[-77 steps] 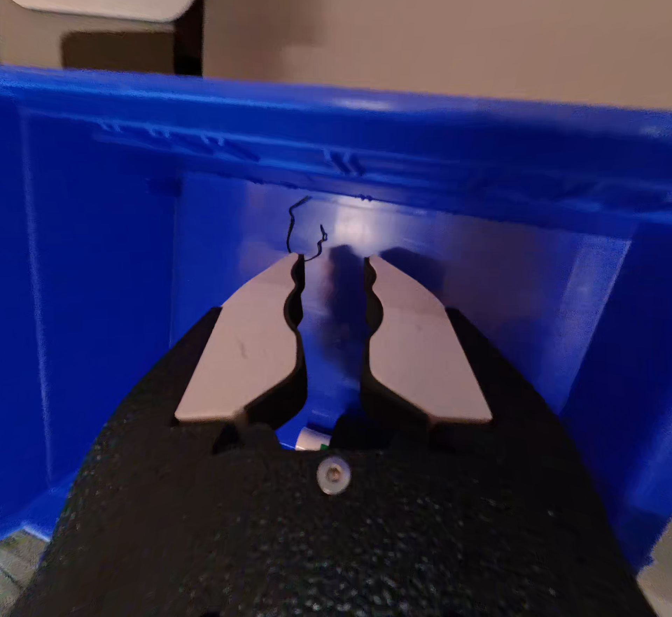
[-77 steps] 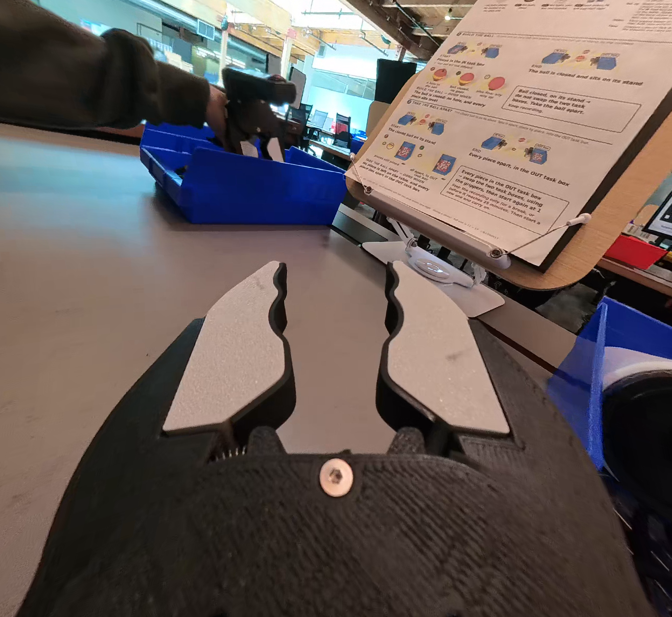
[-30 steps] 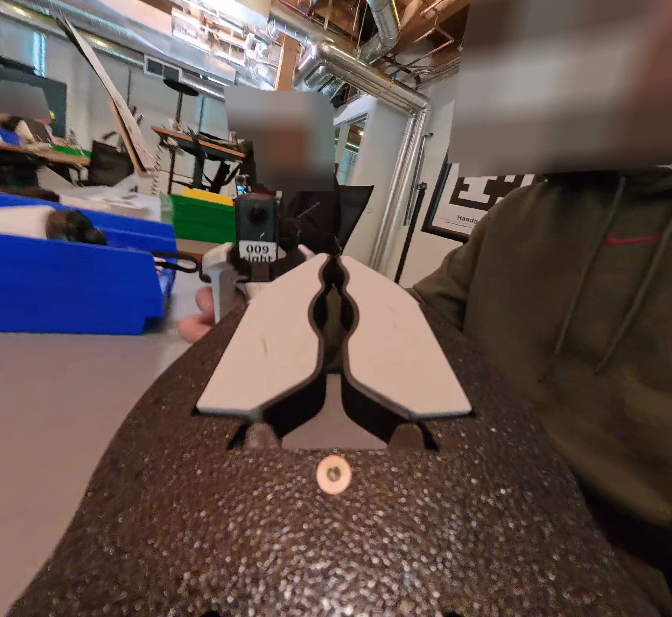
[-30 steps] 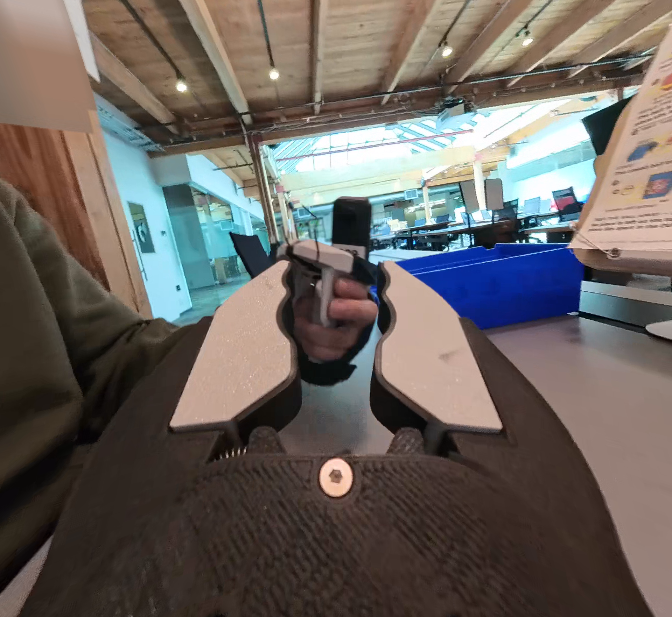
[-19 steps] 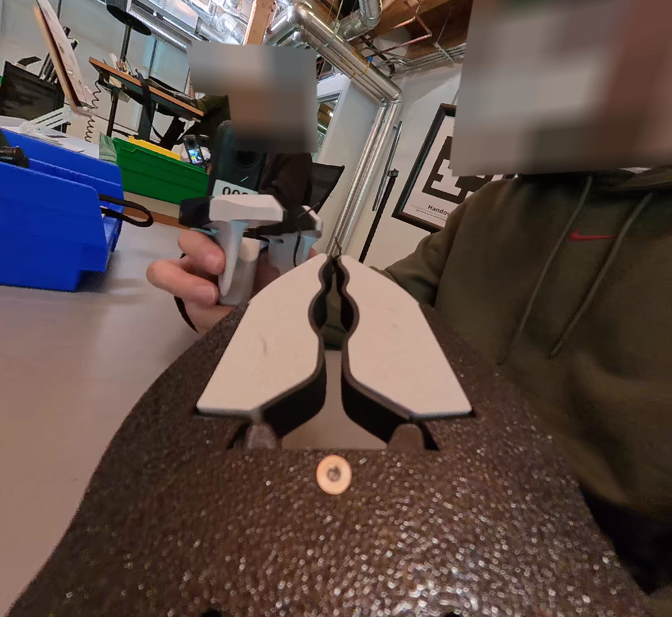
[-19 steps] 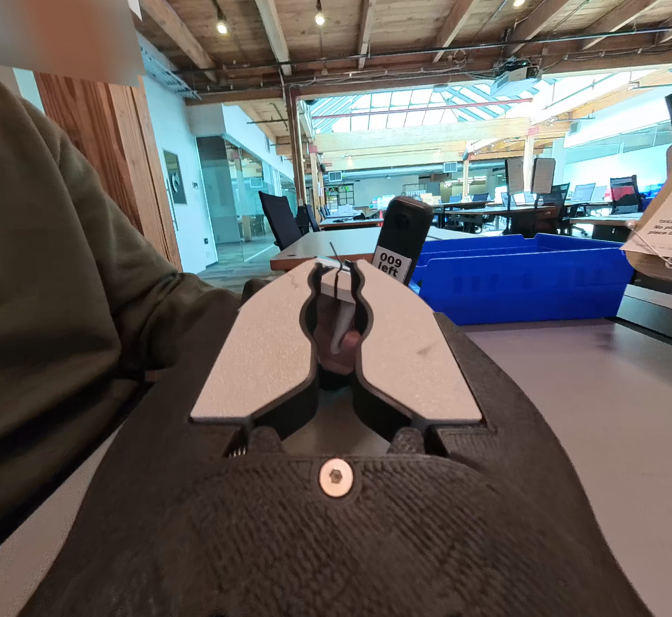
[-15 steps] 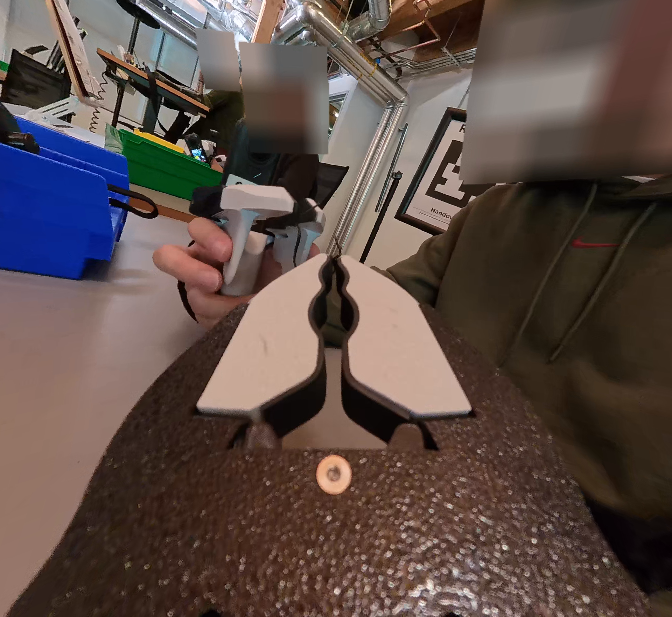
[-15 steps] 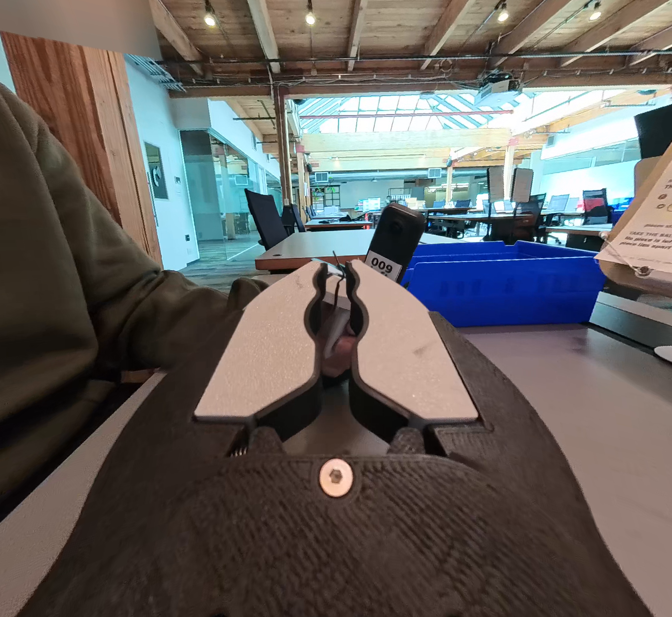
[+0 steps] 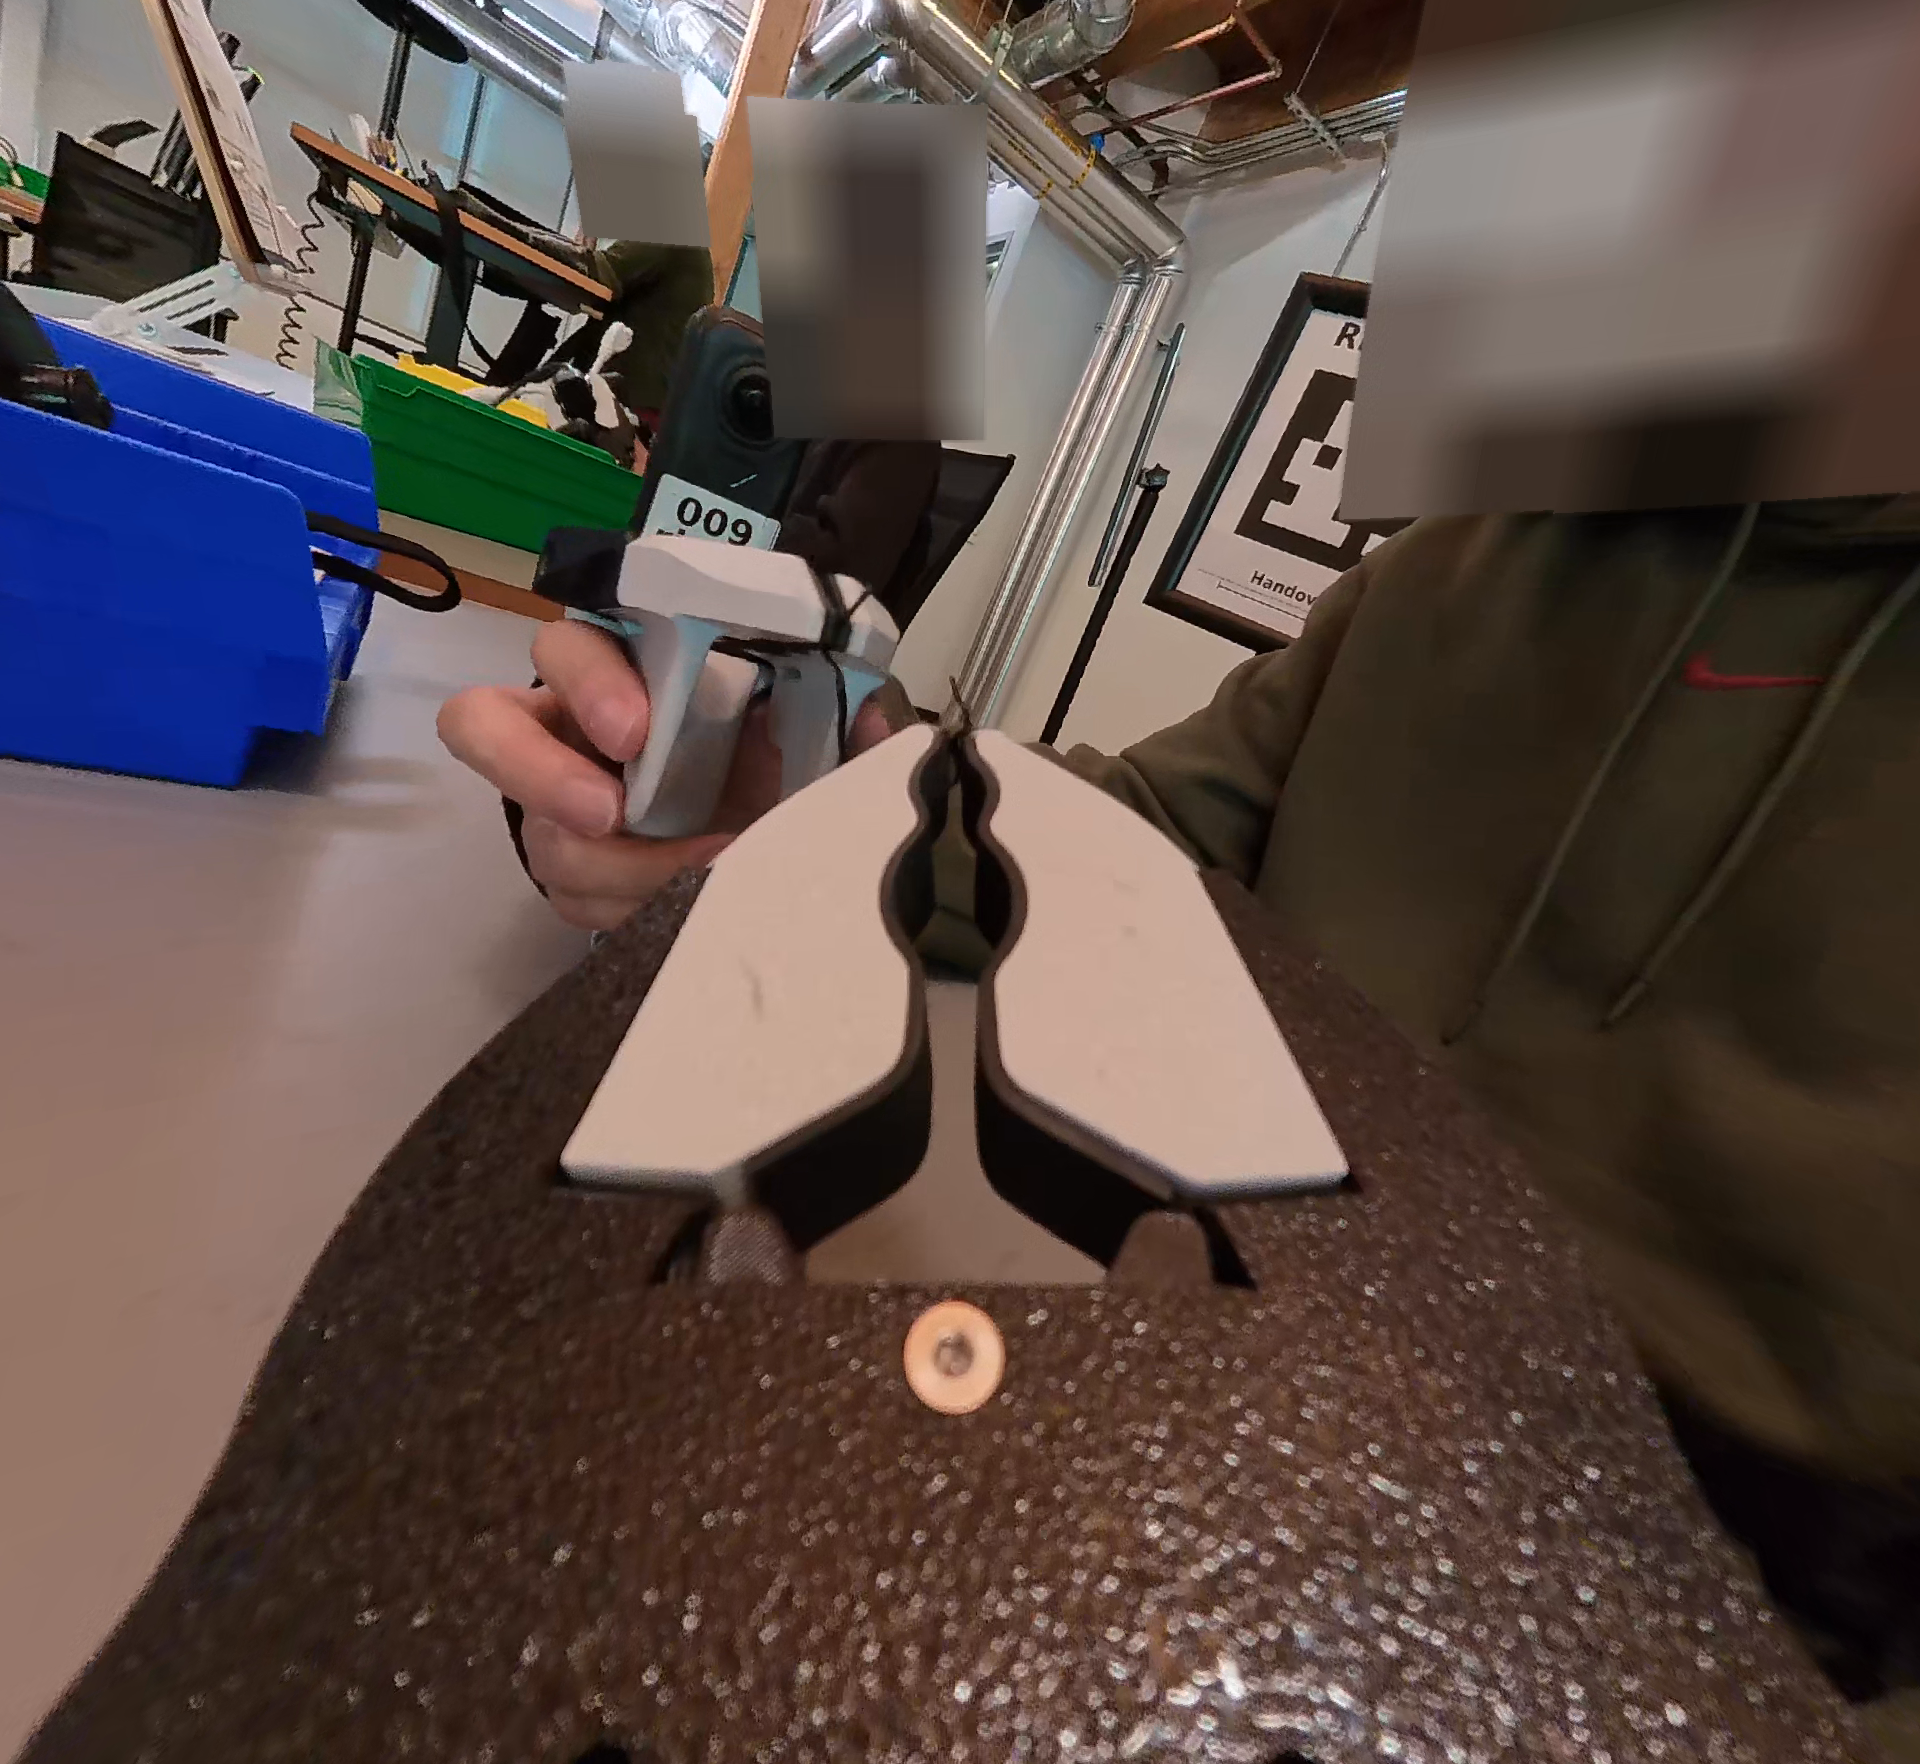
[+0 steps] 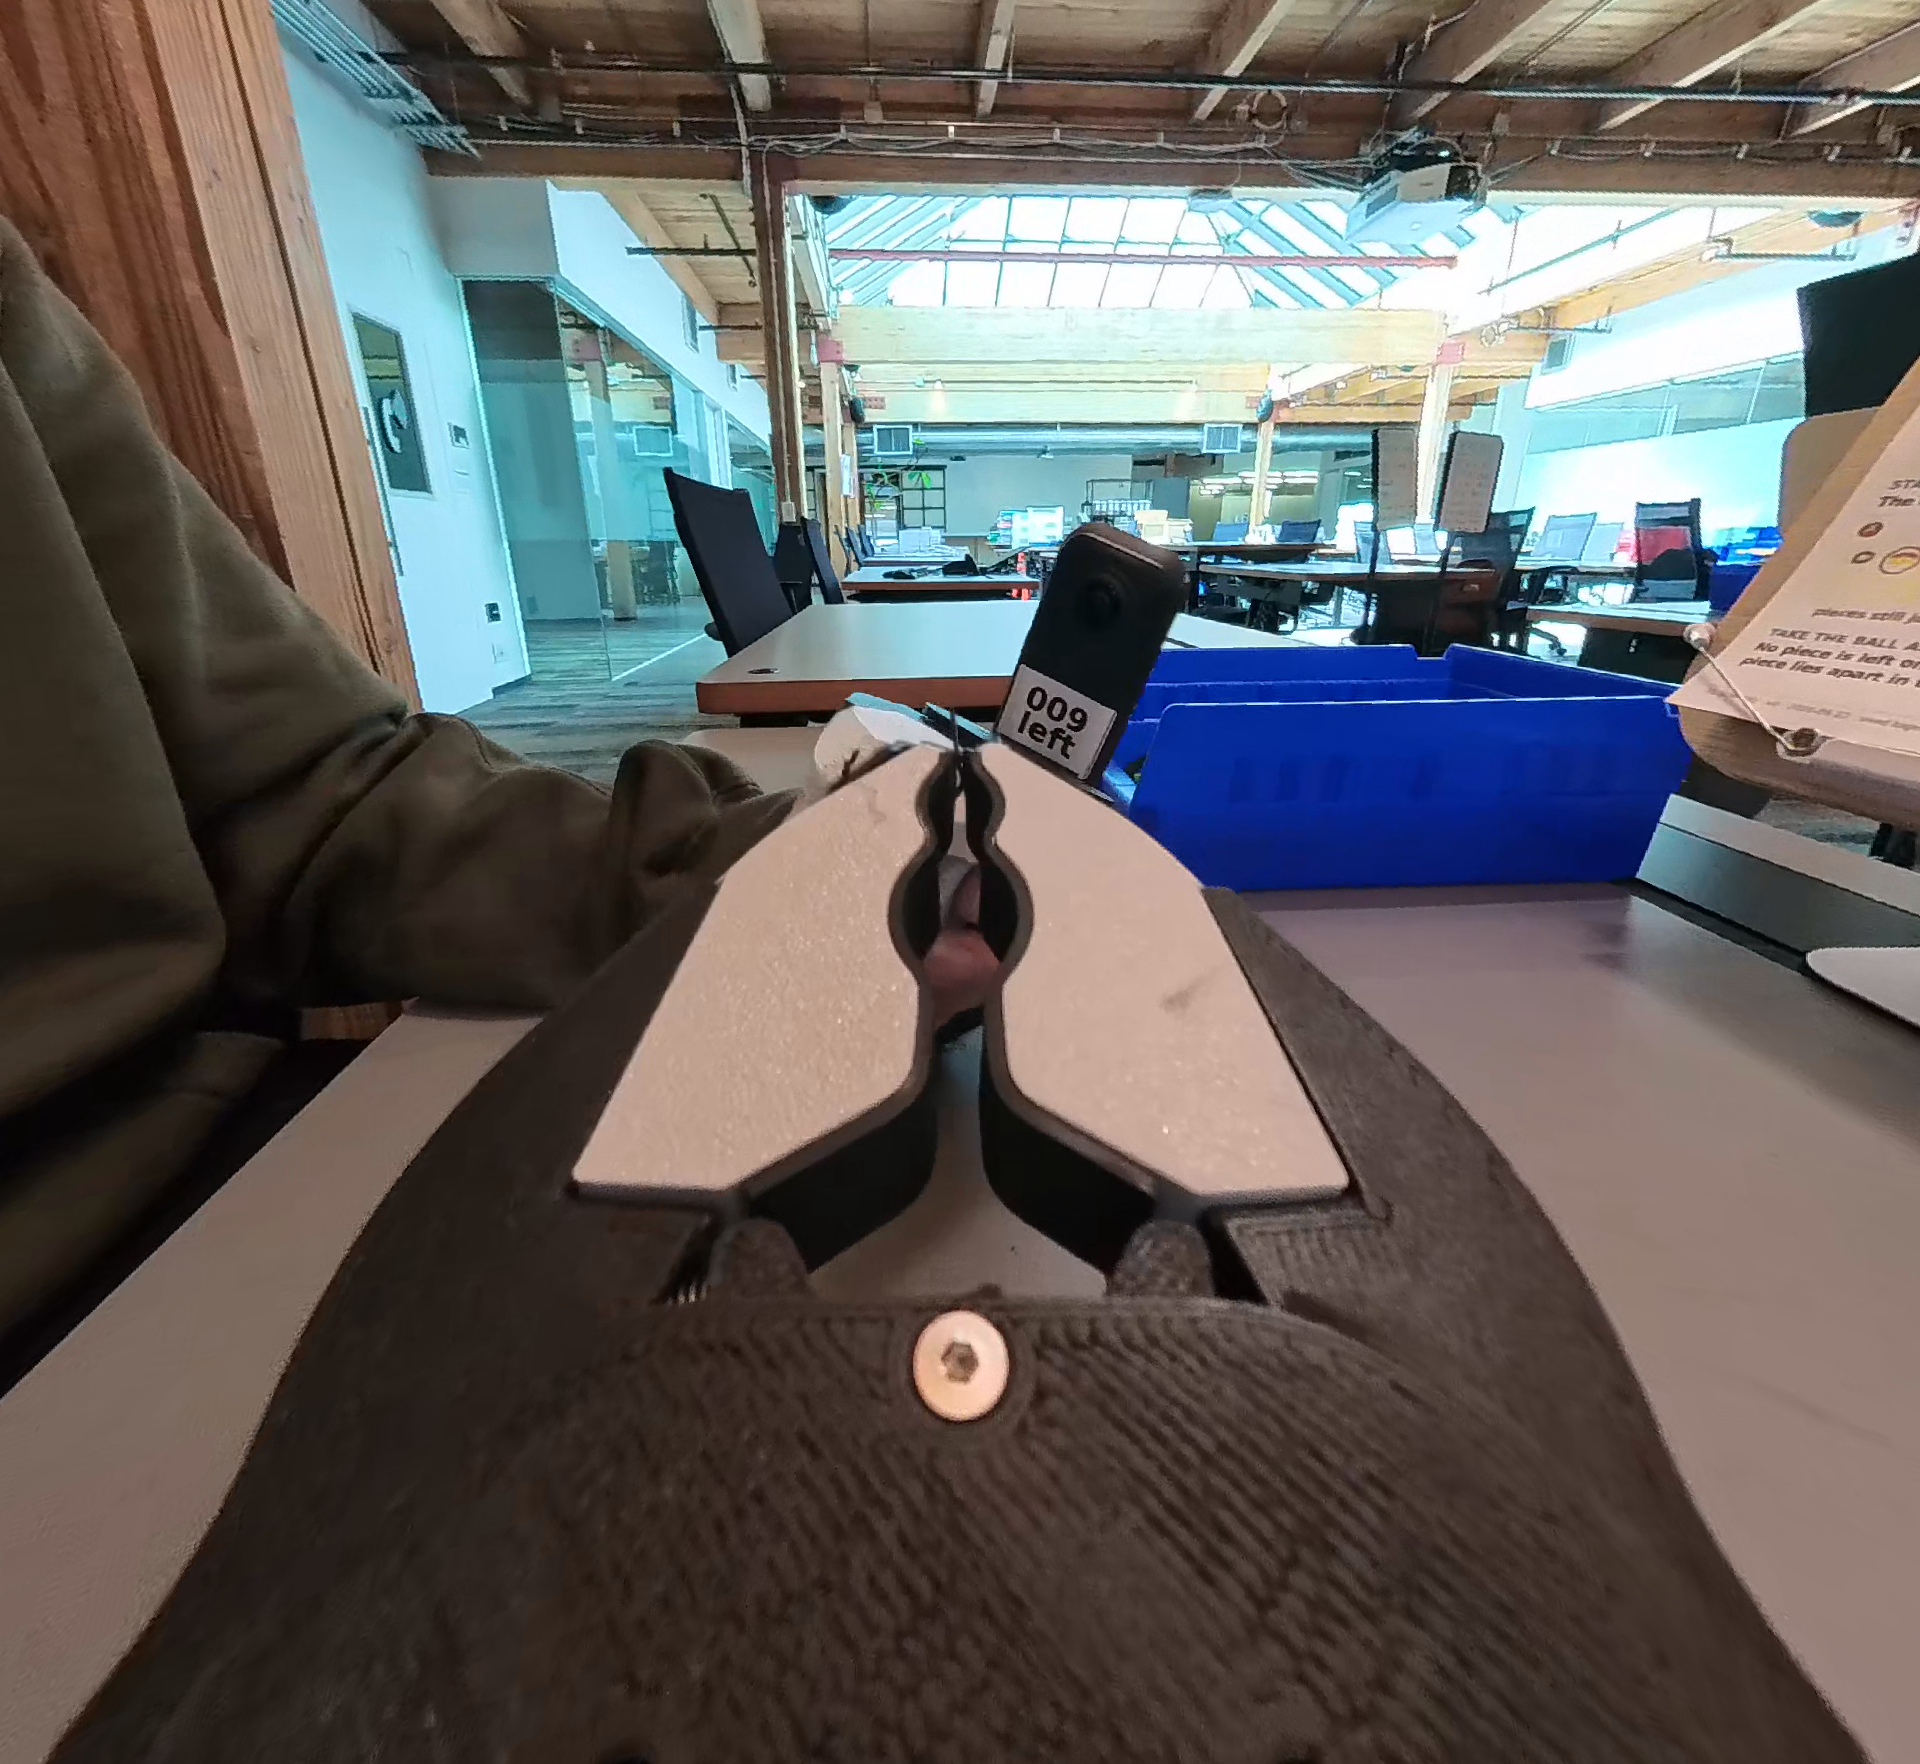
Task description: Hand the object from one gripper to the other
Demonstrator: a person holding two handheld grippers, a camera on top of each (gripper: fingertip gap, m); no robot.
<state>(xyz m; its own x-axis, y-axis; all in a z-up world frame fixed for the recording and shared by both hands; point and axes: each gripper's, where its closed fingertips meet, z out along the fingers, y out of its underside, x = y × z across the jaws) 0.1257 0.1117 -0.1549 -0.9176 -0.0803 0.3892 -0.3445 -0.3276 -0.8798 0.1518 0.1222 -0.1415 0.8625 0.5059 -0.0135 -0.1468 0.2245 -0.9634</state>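
Observation:
The object is a thin black wire. In the left wrist view my left gripper (image 9: 954, 746) is shut, and a short end of the wire (image 9: 950, 722) sticks up from its tips. My right gripper (image 9: 821, 665), held by a hand, faces it just beyond, with black wire across its closed white fingers. In the right wrist view my right gripper (image 10: 958, 758) is shut on the wire (image 10: 952, 729), whose end shows at its tips. The left gripper's white finger (image 10: 862, 738) and camera (image 10: 1101, 634) sit right behind. Both grippers hang above the grey table (image 9: 208, 987).
A blue bin (image 10: 1382, 779) stands on the table behind the grippers; another blue bin (image 9: 156, 592) and a green bin (image 9: 488, 457) show in the left wrist view. A sheet on a wooden stand (image 10: 1829, 654) is at the right. The person's olive hoodie (image 9: 1610, 831) is close. The tips of both grippers are at nearly the same place.
My left gripper came out of the blue bin with the wire and met the right gripper. My right gripper, open a second ago, has closed on the wire.

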